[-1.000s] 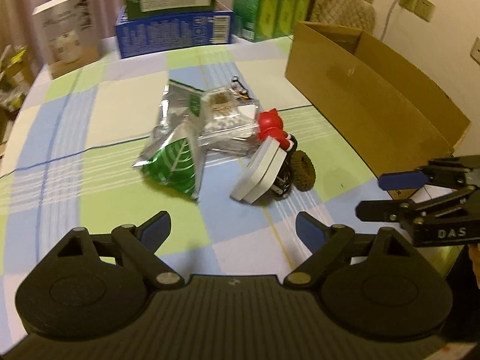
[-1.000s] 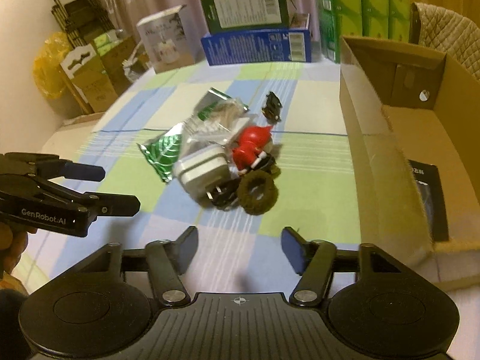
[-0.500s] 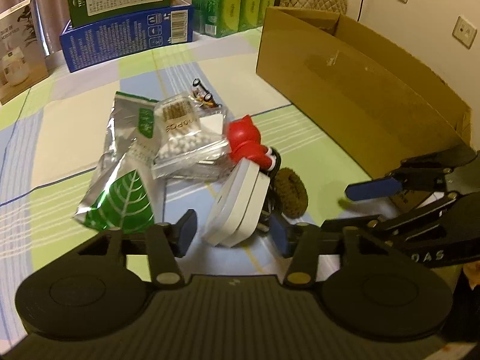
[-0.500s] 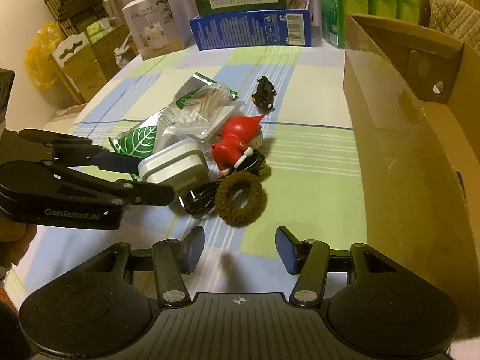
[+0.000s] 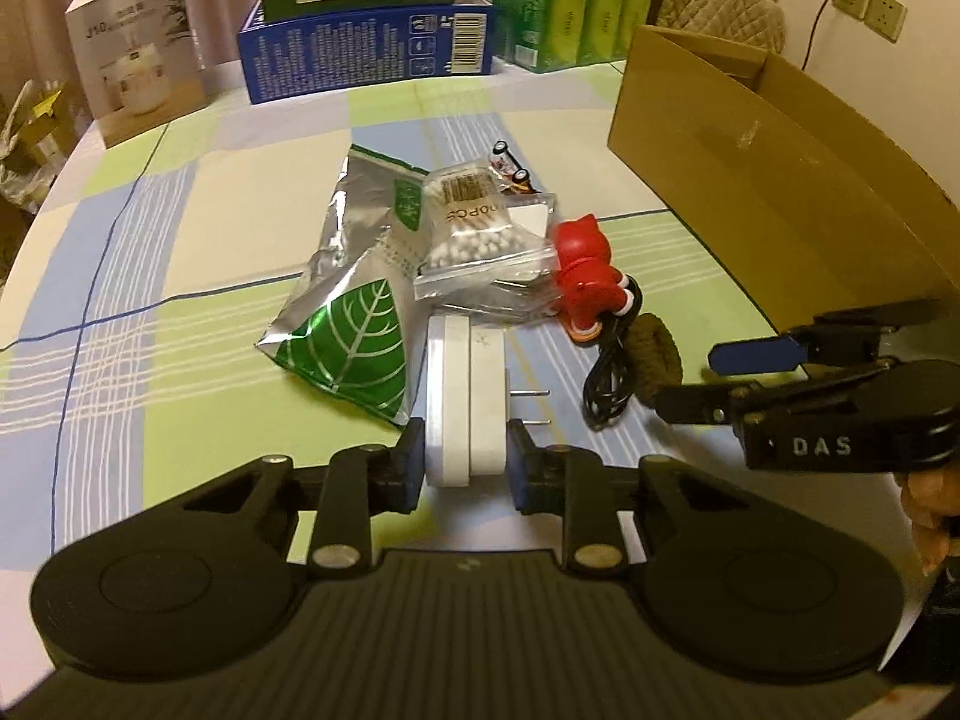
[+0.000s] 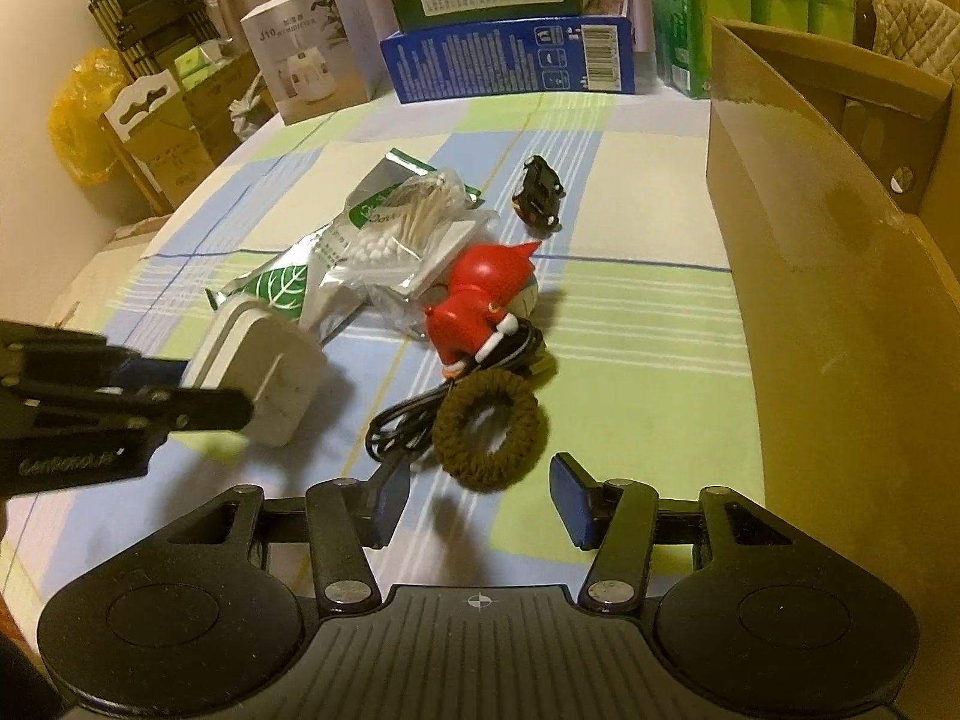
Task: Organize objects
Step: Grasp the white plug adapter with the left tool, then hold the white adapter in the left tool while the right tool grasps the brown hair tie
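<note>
White rectangular plastic plug adapter (image 5: pixel 465 396) clamped between left gripper (image 5: pixel 462 459) pads, long axis pointing straight ahead, prongs out to the right. Open brown cardboard box (image 5: pixel 774 204) ahead and to the right, well apart. Right gripper (image 6: pixel 480 495) spread, empty, brown knitted hair ring (image 6: pixel 489 429) just ahead.

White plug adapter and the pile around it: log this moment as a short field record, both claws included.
left claw: shut on the flat white plastic plug adapter, prongs pointing right
right claw: open, empty, just short of the brown knitted hair tie
black cable: coiled beside the hair tie
red plastic figurine: lying against the clear bag of cotton swabs
open cardboard box: on the right
</note>
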{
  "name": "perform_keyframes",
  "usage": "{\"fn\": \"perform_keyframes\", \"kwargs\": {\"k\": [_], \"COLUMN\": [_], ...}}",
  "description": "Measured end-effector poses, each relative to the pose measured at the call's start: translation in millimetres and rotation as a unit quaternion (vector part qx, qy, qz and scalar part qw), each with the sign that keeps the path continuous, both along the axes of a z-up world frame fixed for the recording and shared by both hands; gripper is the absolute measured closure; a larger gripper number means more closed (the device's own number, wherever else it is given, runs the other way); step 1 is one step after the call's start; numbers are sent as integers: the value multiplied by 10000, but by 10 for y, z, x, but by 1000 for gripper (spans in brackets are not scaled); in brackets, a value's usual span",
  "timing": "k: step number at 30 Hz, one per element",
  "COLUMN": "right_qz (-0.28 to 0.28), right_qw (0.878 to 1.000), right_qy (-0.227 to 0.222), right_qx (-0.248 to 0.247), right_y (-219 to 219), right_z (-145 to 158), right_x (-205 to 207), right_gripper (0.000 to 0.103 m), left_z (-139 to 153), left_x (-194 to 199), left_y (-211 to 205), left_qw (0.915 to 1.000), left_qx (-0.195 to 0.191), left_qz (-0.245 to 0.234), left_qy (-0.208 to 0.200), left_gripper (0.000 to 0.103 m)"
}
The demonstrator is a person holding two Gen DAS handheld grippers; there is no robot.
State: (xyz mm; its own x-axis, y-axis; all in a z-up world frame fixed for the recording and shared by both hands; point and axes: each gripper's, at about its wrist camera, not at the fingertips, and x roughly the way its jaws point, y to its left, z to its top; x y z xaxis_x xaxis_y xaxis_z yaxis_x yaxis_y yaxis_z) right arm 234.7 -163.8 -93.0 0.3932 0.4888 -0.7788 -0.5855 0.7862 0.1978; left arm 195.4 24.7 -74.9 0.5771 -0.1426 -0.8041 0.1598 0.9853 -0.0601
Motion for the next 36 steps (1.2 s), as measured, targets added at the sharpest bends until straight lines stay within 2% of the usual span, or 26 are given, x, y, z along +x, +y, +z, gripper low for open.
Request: {"fn": "perform_keyframes", "kwargs": {"k": [2,7,12,17,24,32,33,34,35,36], "right_qz": [51,44,193,293,406,706,702,684,671,673], "right_qw": [9999,9998,9992,9986,9981,9956,9959,9962,9963,9963], "right_qy": [-68,-134,-262,-334,-213,-174,-165,-158,-169,-198], "right_qx": [-64,-158,-241,-295,-400,-588,-554,-521,-506,-490], "right_y": [41,77,124,111,34,-65,-73,-88,-101,-113], "right_z": [-14,-72,-112,-66,-35,-41,-43,-44,-39,-32], "right_x": [12,47,39,-10,-215,-525,-544,-551,-559,-571], "right_gripper": [62,65,75,99,100,98,97,90,76,66], "left_z": [1,-18,-92,-121,-79,-27,-35,-45,-53,-56], "left_x": [20,89,106,88,30,-264,-285,-296,-308,-317], "left_y": [7,-39,-88,-118,-130,-212,-225,-232,-237,-239], "left_qw": [10000,9999,10000,9999,10000,9998,9998,9998,9998,9999], "left_qx": [-21,-7,-12,21,-1,-26,-21,-17,-9,-4], "left_qz": [23,0,-65,-90,-82,-140,-148,-148,-136,-127], "left_qy": [-28,-105,-64,-74,28,137,134,144,132,106], "left_gripper": [80,79,76,74,77,77,77,76,76,76]}}
